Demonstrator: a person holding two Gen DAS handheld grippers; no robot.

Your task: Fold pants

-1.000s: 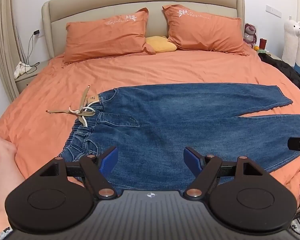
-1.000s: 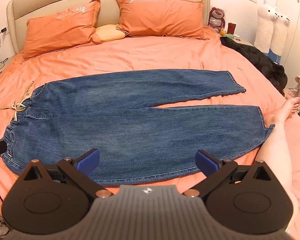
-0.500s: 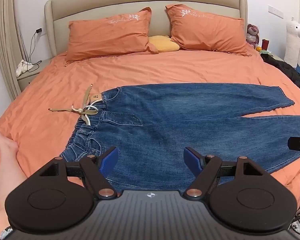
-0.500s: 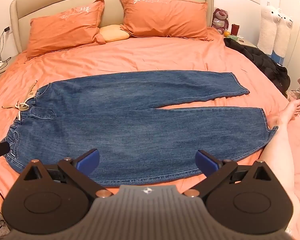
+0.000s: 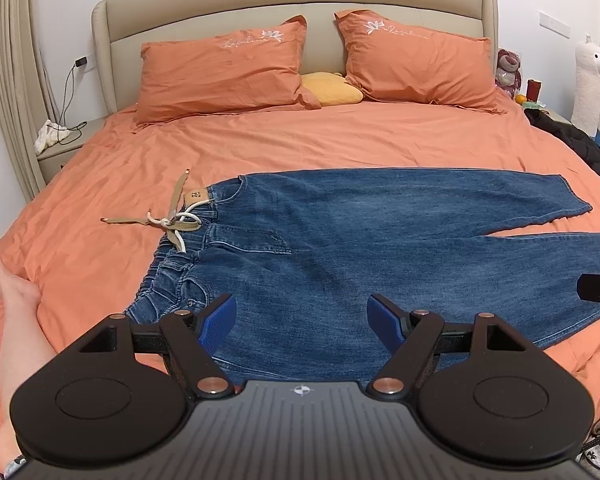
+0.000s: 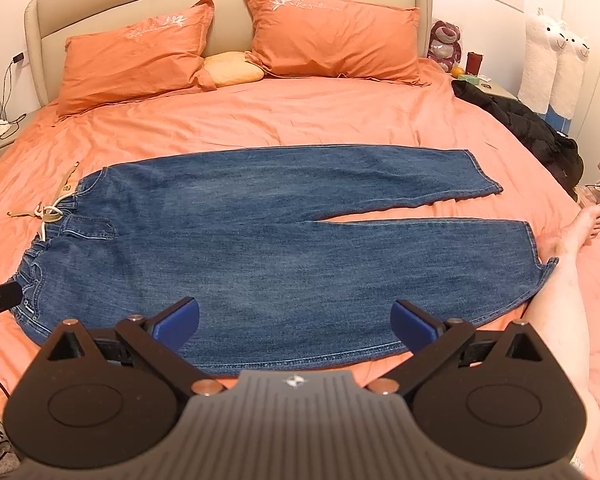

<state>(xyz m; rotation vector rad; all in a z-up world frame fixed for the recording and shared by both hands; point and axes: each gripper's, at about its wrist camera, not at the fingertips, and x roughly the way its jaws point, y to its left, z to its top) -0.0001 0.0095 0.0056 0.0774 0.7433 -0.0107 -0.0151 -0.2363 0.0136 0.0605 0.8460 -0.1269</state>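
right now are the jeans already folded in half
No, the jeans lie flat on the bed with both legs spread apart.

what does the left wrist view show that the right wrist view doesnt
Only the left wrist view shows the curtain, plus the left claw, open above the waistband. Only the right wrist view shows the whole near leg hem, the foot beside it, and the right claw, open. Both show the jeans lying flat and unfolded on the orange bed, the drawstring, two pillows and the black jacket.
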